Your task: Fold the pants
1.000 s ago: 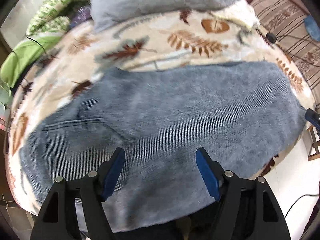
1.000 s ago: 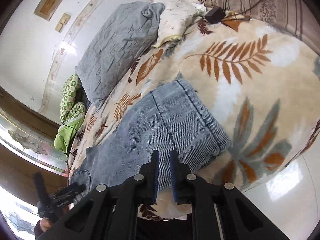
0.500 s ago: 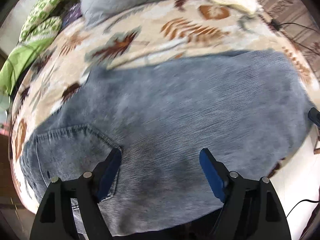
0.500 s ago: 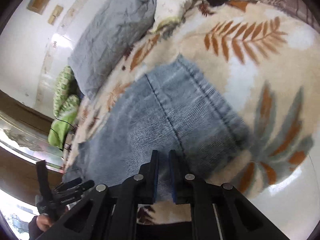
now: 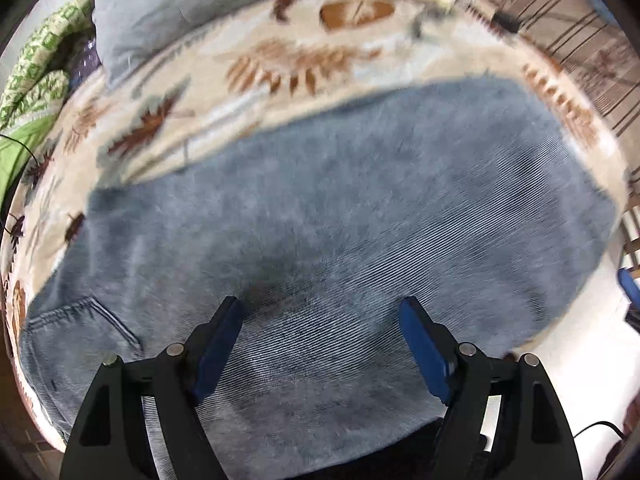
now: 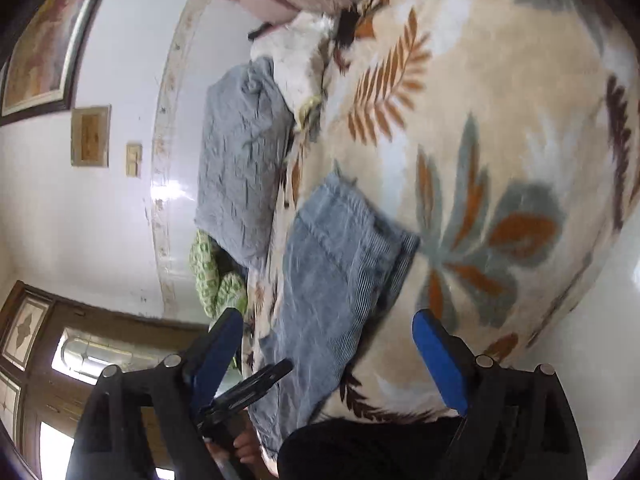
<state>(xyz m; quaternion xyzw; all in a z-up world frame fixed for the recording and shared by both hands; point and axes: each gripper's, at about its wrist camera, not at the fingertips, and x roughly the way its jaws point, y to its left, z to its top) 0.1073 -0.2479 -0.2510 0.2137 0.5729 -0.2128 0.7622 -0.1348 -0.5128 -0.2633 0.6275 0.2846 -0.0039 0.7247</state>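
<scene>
Blue-grey ribbed pants point(image 5: 340, 220) lie folded flat on a leaf-patterned blanket point(image 5: 280, 64), with a back pocket point(image 5: 80, 320) at the left. My left gripper point(image 5: 320, 320) points down over the pants' near part, open, with nothing between its blue pads. In the right wrist view the pants point(image 6: 332, 272) run away from the bed's near edge. My right gripper point(image 6: 326, 318) hangs above their near end with its jaws opening wide; fabric shows behind the gap, and the pads do not touch it. The left gripper point(image 6: 256, 384) and a hand point(image 6: 240, 448) appear at the lower left.
A grey pillow point(image 6: 240, 160) and a white cloth point(image 6: 296, 64) lie at the bed's far side, with green bedding point(image 5: 32, 80) beside them. A striped cover point(image 5: 580, 40) with a black cable point(image 5: 504, 20) lies at the right. White floor point(image 5: 580, 360) borders the bed.
My right gripper went from shut to wide open and rolled, tilting its view. My left gripper slid right along the pants and sank closer; the pocket now sits farther left.
</scene>
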